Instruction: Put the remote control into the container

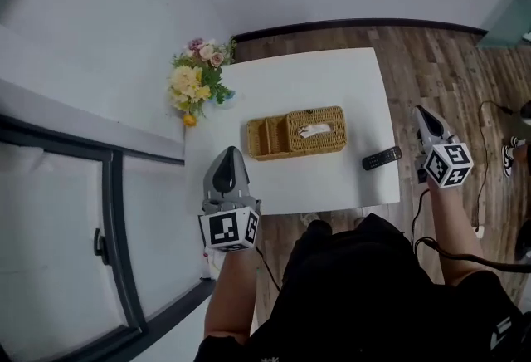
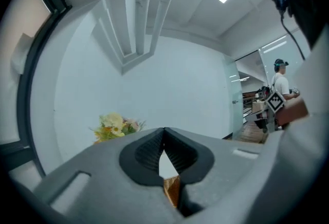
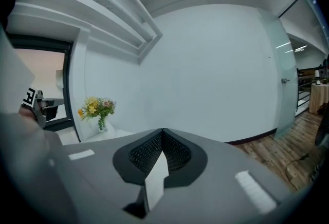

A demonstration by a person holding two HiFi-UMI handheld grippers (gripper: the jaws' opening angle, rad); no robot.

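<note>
In the head view a black remote control [image 1: 382, 158] lies on the white table [image 1: 332, 86] near its right front corner. The container, a woven wicker basket [image 1: 250, 139], stands mid-table with open compartments on its left and a tissue holder [image 1: 316, 130] on its right. My left gripper [image 1: 230, 150] is shut and empty over the table's front left part, just short of the basket. My right gripper [image 1: 419, 110] is shut and empty past the table's right edge, right of the remote. A sliver of wicker [image 2: 172, 190] shows below the left gripper [image 2: 164, 130]. The right gripper [image 3: 163, 130] shows nothing held.
A small vase of flowers [image 1: 202, 78] stands at the table's back left corner, against the white wall. Wood floor [image 1: 431, 61] lies right of the table, with a black cable [image 1: 485, 144] on it. A dark-framed glass panel [image 1: 116, 252] runs along the left. A person [image 2: 279, 80] stands far off.
</note>
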